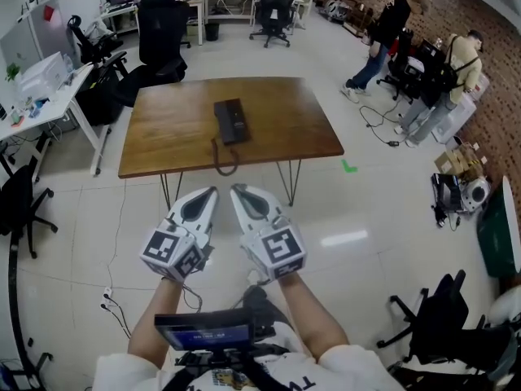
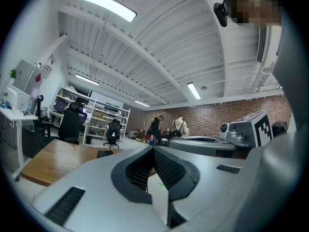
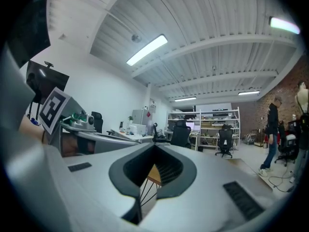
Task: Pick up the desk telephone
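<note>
A black desk telephone (image 1: pixel 230 120) lies on the brown wooden table (image 1: pixel 277 129), its cord (image 1: pixel 225 158) looping toward the near edge. My left gripper (image 1: pixel 209 192) and right gripper (image 1: pixel 237 191) are held side by side over the floor, short of the table's near edge, both shut and empty. In the left gripper view the shut left gripper (image 2: pixel 153 148) points level over the table (image 2: pixel 53 156), with the telephone (image 2: pixel 105 153) a dark shape beyond. The right gripper view shows the shut right gripper (image 3: pixel 154 145) with the table's edge (image 3: pixel 153 175) and hairpin legs behind its jaws.
Office chairs (image 1: pixel 163 35) stand behind the table and at the left (image 1: pixel 20 206). A white desk (image 1: pixel 45 96) sits far left. People (image 1: pixel 383 39) stand at the right by a brick wall. Cables (image 1: pixel 114 308) lie on the pale floor, and a black chair (image 1: pixel 444 324) is at lower right.
</note>
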`<state>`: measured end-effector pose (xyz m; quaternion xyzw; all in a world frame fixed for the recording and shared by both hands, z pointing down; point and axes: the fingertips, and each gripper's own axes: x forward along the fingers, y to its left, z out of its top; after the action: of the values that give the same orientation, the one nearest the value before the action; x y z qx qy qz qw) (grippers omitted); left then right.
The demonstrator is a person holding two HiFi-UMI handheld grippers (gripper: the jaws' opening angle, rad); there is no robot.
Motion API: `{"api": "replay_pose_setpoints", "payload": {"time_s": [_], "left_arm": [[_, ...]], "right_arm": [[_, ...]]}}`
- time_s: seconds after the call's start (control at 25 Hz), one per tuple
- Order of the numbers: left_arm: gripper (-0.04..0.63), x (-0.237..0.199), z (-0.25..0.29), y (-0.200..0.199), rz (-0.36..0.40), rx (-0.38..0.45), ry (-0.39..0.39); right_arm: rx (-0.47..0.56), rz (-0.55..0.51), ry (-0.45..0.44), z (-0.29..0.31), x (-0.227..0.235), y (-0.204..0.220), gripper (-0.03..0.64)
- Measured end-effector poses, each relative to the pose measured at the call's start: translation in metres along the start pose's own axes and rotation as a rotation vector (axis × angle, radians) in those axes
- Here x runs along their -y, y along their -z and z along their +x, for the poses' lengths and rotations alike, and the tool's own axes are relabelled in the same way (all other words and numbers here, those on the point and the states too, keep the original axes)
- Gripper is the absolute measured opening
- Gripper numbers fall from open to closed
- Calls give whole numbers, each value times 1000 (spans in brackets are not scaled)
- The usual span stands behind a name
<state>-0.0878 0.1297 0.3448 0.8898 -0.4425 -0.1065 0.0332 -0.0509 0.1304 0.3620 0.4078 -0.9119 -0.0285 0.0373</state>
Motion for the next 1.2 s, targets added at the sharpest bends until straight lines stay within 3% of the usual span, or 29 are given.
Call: {"api": "replay_pose_setpoints", "payload": {"time_s": [1.0, 1.2], "left_arm": [[0, -70, 173, 31, 6, -89, -62], [0, -73, 194, 30, 34, -87, -89]], "right_arm": [[-18, 64, -70, 105, 157, 13, 3], [-9, 20, -99, 113, 178, 13, 3]]}}
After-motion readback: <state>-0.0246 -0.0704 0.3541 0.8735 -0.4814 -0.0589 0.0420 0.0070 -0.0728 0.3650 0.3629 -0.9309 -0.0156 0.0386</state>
